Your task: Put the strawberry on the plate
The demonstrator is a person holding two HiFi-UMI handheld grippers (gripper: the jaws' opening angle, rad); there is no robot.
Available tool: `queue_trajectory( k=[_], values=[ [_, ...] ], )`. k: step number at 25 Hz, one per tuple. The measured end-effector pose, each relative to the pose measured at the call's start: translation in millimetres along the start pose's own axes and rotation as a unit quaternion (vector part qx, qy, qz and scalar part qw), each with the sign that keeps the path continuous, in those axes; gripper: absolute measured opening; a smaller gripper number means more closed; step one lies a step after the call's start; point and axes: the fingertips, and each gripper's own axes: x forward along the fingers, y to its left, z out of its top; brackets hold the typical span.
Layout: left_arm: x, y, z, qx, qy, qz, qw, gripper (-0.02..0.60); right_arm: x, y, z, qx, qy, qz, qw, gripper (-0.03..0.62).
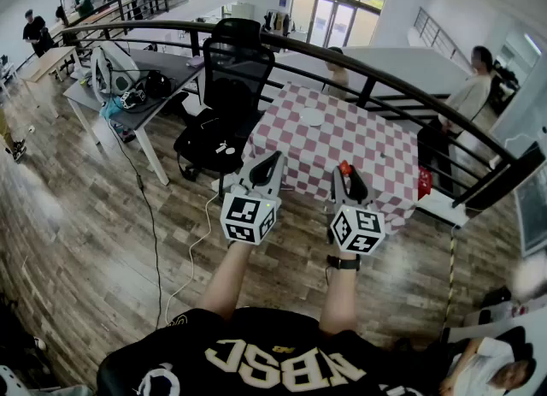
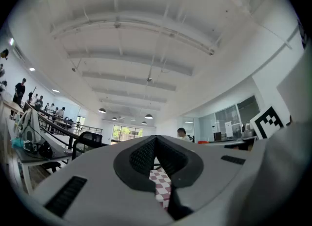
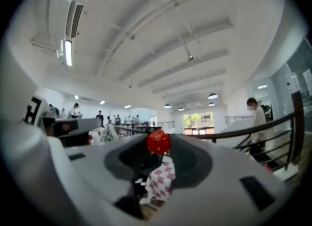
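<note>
A small red strawberry [image 1: 344,168] sits pinched at the tips of my right gripper [image 1: 347,174], which is shut on it. In the right gripper view the strawberry [image 3: 158,142] shows between the dark fingertips, high above the checked cloth. A white plate [image 1: 312,117] lies near the far side of the red-and-white checked table [image 1: 359,150], well ahead of both grippers. My left gripper [image 1: 266,166] is held beside the right one over the table's near edge. Its jaws [image 2: 155,140] are shut with nothing in them.
A black office chair [image 1: 226,86] stands at the table's left. A dark curved railing [image 1: 376,78] runs behind the table. A grey desk [image 1: 145,78] with bags is at the far left, and a cable [image 1: 154,232] trails over the wooden floor. A person [image 1: 466,99] stands at the right.
</note>
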Motion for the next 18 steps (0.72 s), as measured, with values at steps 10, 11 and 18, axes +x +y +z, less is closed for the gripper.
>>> queue_trajectory(
  k=[10, 11, 18],
  values=[
    [-49, 41, 3, 0.048, -0.004, 0.032, 0.9983, 0.014, 11, 73, -20, -0.021, 0.016, 0.004, 1.000, 0.149],
    [-49, 40, 2, 0.053, -0.004, 0.029, 0.9982, 0.014, 13, 72, -24, -0.018, 0.021, 0.000, 1.000, 0.149],
    [-15, 54, -48, 0.021, 0.038, 0.026, 0.9987, 0.014, 50, 62, -46, -0.024, 0.018, 0.030, 0.999, 0.149]
  ],
)
